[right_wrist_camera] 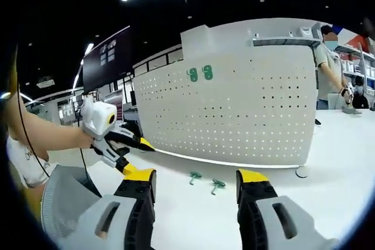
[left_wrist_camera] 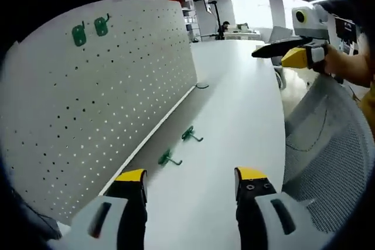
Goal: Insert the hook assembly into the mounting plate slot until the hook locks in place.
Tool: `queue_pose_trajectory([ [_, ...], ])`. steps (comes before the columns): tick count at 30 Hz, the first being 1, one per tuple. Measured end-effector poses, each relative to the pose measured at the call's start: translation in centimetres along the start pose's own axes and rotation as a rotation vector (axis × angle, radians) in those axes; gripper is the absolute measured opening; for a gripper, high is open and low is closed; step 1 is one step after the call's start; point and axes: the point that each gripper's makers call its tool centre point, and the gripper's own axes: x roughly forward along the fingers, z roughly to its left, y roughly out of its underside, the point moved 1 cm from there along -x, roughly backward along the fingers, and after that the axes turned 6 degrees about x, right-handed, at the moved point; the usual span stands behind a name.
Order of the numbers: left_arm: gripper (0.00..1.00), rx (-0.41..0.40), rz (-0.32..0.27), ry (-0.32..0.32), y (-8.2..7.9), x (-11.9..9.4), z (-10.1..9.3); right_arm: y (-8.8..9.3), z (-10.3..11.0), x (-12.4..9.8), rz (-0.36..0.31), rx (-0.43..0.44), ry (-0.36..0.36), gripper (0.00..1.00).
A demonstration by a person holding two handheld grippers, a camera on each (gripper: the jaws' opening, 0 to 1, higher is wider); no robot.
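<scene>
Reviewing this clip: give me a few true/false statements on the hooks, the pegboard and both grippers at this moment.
1. Two green hooks hang on the pegboard. True.
2. The left gripper grips a hook. False: its jaws are open and hold nothing.
3. Two loose green hooks lie on the white table. True.
4. The right gripper is shut. False: it is open.

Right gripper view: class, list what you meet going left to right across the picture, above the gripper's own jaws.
Person's arm → other gripper → two green hooks on the pegboard → two green hooks on the table → person standing at the far right.
</scene>
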Motion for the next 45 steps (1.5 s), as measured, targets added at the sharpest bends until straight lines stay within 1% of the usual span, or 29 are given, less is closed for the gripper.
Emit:
queue_pose_trajectory([
  [4,0.62,0.02,0.029,0.019,0.4,1.1,0.4,0.1,0.0,0.1,0.002,0.006,0.001,0.52],
  [6,0.62,0.033,0.033,0.024,0.4,1.4,0.6,0.1,0.0,0.1,0.003,0.006,0.001,0.52],
  [12,0.61,0.064,0.067,0.051,0.7,2.8,1.8,0.3,-0.2,0.2,0.009,0.018,0.004,0.51],
  [18,0.6,0.103,0.125,0.082,1.6,4.3,3.0,0.4,-0.4,0.2,0.007,0.023,0.008,0.5],
  [20,0.59,0.121,0.143,0.102,1.9,4.8,3.2,0.4,-0.4,0.2,0.008,0.025,0.007,0.5],
  [23,0.58,0.15,0.187,0.125,2.5,5.5,3.6,0.5,-0.4,0.2,0.009,0.026,0.006,0.5],
  [26,0.58,0.161,0.196,0.147,2.7,6.0,3.7,0.5,-0.6,0.2,0.006,0.032,0.008,0.5],
  [29,0.57,0.184,0.221,0.162,3.2,6.7,3.9,0.6,-0.7,0.2,0.006,0.039,0.013,0.49],
  [37,0.56,0.197,0.251,0.21,3.7,8.8,4.1,0.6,-1.1,0.1,0.004,0.044,0.03,0.48],
  [39,0.54,0.211,0.265,0.217,3.9,9.4,4.5,0.6,-1.2,0.2,0.002,0.049,0.034,0.48],
  [40,0.5,0.216,0.266,0.223,3.9,9.7,4.7,0.6,-1.3,0.2,0.0,0.052,0.035,0.48],
  [41,0.48,0.218,0.267,0.229,3.8,9.9,4.8,0.7,-1.3,0.2,0.001,0.053,0.036,0.48],
  [45,0.47,0.225,0.278,0.248,3.8,11.0,5.3,0.7,-1.3,0.3,0.001,0.058,0.038,0.48],
])
